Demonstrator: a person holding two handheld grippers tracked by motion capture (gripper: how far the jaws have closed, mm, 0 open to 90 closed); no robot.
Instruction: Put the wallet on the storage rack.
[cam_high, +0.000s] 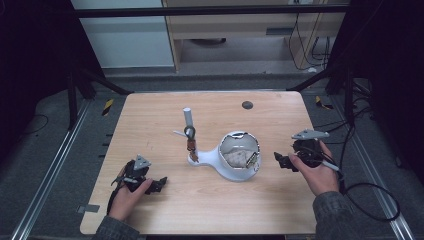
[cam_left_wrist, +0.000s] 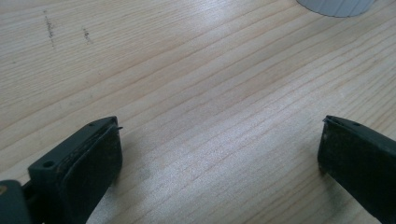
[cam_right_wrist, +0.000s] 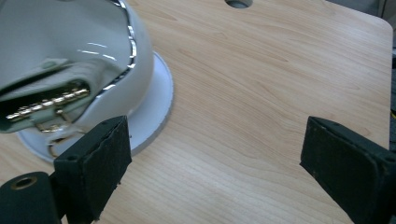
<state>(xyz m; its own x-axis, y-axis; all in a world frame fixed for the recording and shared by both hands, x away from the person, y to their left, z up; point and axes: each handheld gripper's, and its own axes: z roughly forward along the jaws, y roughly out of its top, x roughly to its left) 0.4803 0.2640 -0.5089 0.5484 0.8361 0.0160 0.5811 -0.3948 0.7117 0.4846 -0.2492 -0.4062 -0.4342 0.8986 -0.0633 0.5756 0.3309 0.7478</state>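
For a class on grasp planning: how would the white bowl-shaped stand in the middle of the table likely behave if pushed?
The stand sits on a broad flat base, so it would probably slide, not tip. Its glossy shell looks hard and slippery. The upright post may make it top-heavy.

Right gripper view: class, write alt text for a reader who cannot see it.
An open claw, its two black padded jaws wide apart with nothing between them, hovers over a light wooden table. Left of it sits a glossy white bowl-shaped object on a round white base, with a gold-coloured zip showing inside.
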